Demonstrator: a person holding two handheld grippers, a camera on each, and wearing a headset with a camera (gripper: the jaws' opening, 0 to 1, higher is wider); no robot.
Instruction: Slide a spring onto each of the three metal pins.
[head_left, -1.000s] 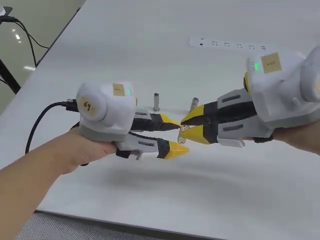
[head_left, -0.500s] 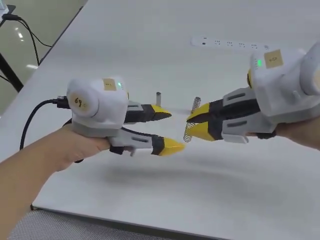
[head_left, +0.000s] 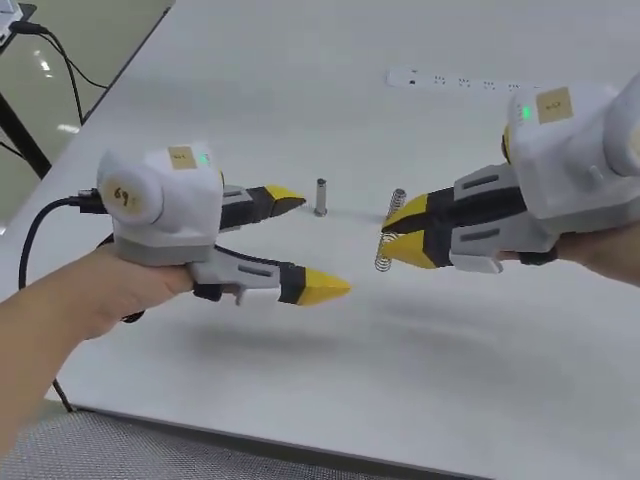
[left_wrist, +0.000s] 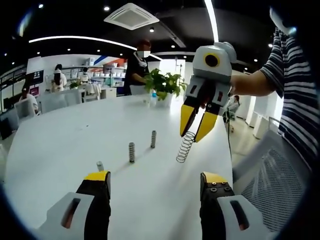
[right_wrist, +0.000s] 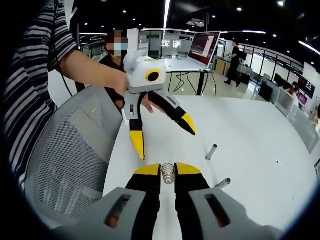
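The loose spring (head_left: 383, 260) is in the air above the table (head_left: 300, 90), not on any pin. The right gripper (head_left: 389, 241) has its jaws clenched on the upper coils.

I think the main danger is at the bare pin (head_left: 321, 196). The spring is held only at one end, so its free lower end can swing and miss the top of the pin. If it arrives tilted, a coil may catch on the pin's edge, and the spring could bend or jump out of the jaws. A too strong squeeze could also flatten the coils.

In the right gripper view the spring sits exactly between the two yellow tips, at twelve o'clock from them. In the left gripper view most of it hangs below the tips, toward six o'clock. The left gripper (head_left: 306, 243) has its jaws released, wide apart, and grasps nothing. In the head view the spring is at about three o'clock from its tips, apart from them.

In the head view the bare pin stands upright at about ten o'clock from the spring. In the left gripper view the middle pin (left_wrist: 131, 152) and the far pin (left_wrist: 153, 139) each already carry a spring, so I judge that one pin remains.
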